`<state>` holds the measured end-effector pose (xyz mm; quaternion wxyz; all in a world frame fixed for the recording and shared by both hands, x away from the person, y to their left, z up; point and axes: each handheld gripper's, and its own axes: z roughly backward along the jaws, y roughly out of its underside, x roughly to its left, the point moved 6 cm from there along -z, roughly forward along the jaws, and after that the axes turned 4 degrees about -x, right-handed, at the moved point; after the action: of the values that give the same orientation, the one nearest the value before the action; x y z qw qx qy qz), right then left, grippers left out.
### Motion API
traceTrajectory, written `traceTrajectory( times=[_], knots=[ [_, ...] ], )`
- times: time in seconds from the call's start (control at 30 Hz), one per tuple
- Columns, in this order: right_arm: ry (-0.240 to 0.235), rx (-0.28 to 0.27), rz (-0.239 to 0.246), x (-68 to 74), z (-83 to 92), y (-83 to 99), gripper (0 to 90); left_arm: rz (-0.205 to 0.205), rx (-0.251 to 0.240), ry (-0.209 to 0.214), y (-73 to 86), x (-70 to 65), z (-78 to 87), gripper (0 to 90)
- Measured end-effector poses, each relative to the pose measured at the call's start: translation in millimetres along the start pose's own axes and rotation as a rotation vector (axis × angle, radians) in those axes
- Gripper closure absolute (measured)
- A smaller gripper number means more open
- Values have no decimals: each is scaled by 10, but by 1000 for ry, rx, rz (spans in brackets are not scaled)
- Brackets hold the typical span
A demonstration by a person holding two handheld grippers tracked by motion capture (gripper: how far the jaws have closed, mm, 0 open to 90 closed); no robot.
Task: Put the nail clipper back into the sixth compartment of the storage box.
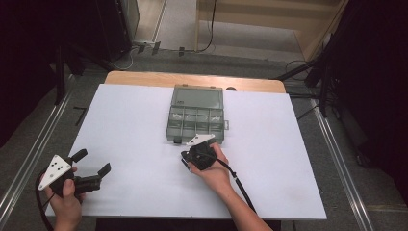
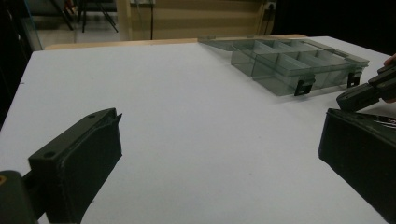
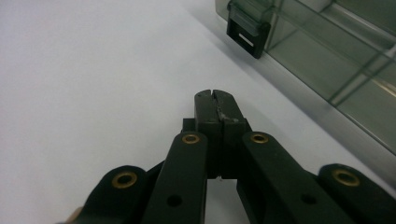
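Right gripper: jaws pressed together, empty, pointing at the box, whose near latch lies just ahead. The box's long side lies crosswise. Left gripper: jaws wide, empty, well apart from the box.

Compartment box: translucent grey plastic, rectangular, divided into small compartments. Lid opened and laid back flat toward the far table edge. Two dark latches seen on the near wall. Placed at the table's centre, far half.
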<state>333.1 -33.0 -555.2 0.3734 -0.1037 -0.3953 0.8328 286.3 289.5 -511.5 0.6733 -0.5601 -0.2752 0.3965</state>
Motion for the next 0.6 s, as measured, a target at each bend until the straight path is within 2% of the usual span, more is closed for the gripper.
traceTrajectory(
  times=[0.33, 0.47, 0.53, 0.6],
  knots=[
    [-29, -2, 20, 105, -48, -25, 900, -6, 4, 3, 3, -4, -3, 0],
    [-27, -5, 22, 83, -29, -28, 900, -8, 6, 4, 3, -5, -3, 0],
    [-35, -17, 7, 57, 7, -36, 873, -9, 7, 5, 3, -6, -3, 0],
    [-42, -29, 0, 39, 56, -49, 803, -8, 7, 5, 3, -7, -3, 0]
  ],
)
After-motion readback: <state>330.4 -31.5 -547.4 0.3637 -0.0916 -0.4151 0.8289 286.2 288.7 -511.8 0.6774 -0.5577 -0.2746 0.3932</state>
